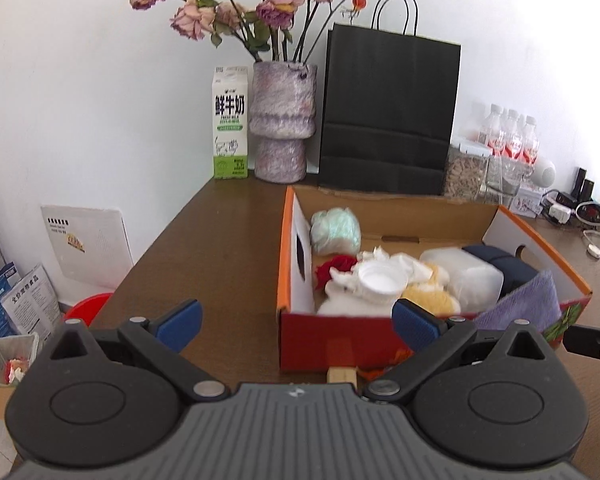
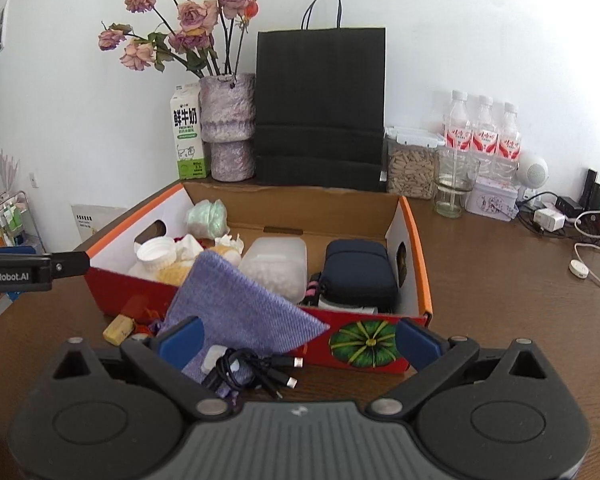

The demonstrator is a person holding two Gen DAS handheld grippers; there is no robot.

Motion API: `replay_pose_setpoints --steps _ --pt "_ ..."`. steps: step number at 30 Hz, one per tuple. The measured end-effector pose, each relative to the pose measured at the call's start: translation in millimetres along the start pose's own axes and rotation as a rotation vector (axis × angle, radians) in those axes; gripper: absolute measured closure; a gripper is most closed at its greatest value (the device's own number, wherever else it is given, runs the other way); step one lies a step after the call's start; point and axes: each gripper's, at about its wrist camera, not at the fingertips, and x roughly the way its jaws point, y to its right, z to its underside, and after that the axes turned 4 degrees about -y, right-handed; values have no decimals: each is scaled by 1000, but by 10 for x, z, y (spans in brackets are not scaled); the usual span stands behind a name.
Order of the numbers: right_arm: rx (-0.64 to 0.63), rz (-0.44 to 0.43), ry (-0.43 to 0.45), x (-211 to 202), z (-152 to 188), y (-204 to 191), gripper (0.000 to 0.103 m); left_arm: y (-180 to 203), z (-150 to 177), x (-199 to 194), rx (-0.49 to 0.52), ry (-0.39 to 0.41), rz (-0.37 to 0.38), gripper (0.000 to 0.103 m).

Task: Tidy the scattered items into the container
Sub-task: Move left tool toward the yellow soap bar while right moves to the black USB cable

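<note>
A red and orange cardboard box (image 1: 332, 340) (image 2: 414, 248) stands on the brown table. It holds a white jar (image 1: 378, 280), a yellow plush, a translucent tub (image 2: 276, 266), a navy pouch (image 2: 358, 276) and a pale green bundle (image 1: 336, 230). A purple cloth (image 2: 240, 308) (image 1: 516, 308) hangs over the box's front wall onto the table. On the cloth's lower end lies a black cable bundle with a white plug (image 2: 252, 372), just in front of my open right gripper (image 2: 300, 342). A small yellow block (image 2: 118, 330) (image 1: 342, 374) lies against the box front. My left gripper (image 1: 298, 324) is open and holds nothing, facing the box's near left corner.
Along the back wall stand a black paper bag (image 2: 320, 108), a vase of dried roses (image 2: 228, 128), a milk carton (image 2: 188, 136), a seed jar, a glass and water bottles (image 2: 484, 132). Chargers and cables (image 2: 580, 232) lie at the right. The table's left edge drops to floor clutter.
</note>
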Motion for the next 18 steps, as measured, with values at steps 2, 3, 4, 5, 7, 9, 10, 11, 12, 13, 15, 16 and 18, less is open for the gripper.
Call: replay_pose_setpoints --steps 2,3,4,5,7,9,10,11,12,13,15,16,18 --pt "13 -1 -28 68 63 8 1 -18 83 70 -2 -35 -5 0" --pt "19 -5 -42 101 107 10 1 -27 119 109 -3 -53 -4 0" --pt "25 -9 -54 136 137 10 1 -31 155 143 -5 -69 -3 0" --pt "31 -13 -64 164 159 8 1 -37 204 179 -6 -85 -1 0" --pt "41 -26 -84 238 189 -6 1 -29 256 253 -8 -113 -3 0" --pt "49 -42 -94 300 193 -43 1 0 273 312 -9 -126 -2 0" --pt "53 -53 -94 329 186 -65 1 16 275 333 -7 -128 0 0" --pt "53 -60 -93 350 184 -83 1 40 273 350 -4 -128 2 0" --pt "52 -67 -94 371 178 -96 1 54 274 365 0 -128 4 0" --pt "51 -69 -94 394 176 -108 1 69 271 386 6 -129 6 0" --pt "55 -61 -96 441 174 -107 1 69 276 432 9 -136 0 0" --pt "62 -57 -96 466 171 -97 1 57 279 452 5 -140 -1 0" --pt "81 -56 -93 513 168 -66 1 27 284 487 -7 -147 12 0"
